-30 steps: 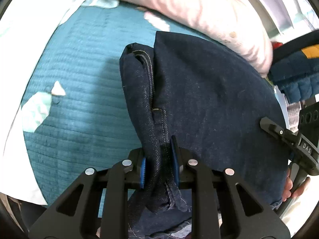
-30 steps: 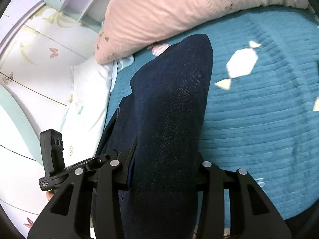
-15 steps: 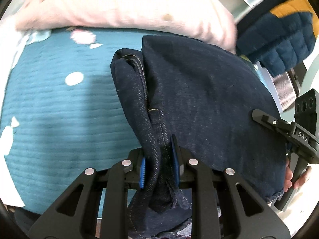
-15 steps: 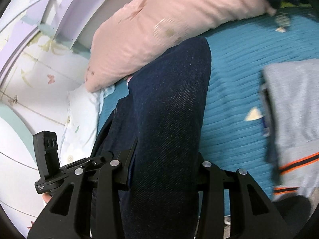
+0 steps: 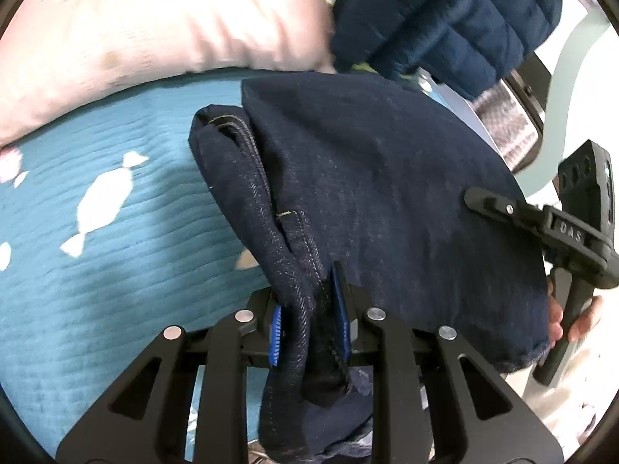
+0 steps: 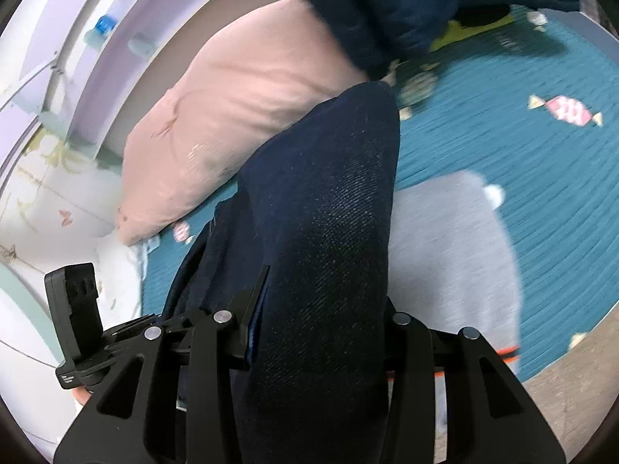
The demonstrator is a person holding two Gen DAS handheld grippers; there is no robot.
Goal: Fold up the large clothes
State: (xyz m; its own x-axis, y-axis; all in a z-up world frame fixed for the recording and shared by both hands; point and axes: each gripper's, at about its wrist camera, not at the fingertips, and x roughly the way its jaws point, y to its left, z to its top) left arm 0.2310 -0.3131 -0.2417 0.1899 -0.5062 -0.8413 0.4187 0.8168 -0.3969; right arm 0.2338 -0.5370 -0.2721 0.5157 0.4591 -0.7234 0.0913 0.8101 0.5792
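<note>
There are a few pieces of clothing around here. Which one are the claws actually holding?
The dark denim jeans, pinched in both claws. The grey garment lies flat on the teal bedspread, and the navy quilted jacket sits untouched behind.

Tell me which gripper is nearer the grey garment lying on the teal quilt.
Right. The right gripper, clamped on the dark jeans, sits just above and beside the grey garment. The left gripper grips the jeans' other side, farther away; its view doesn't show the garment.
</note>
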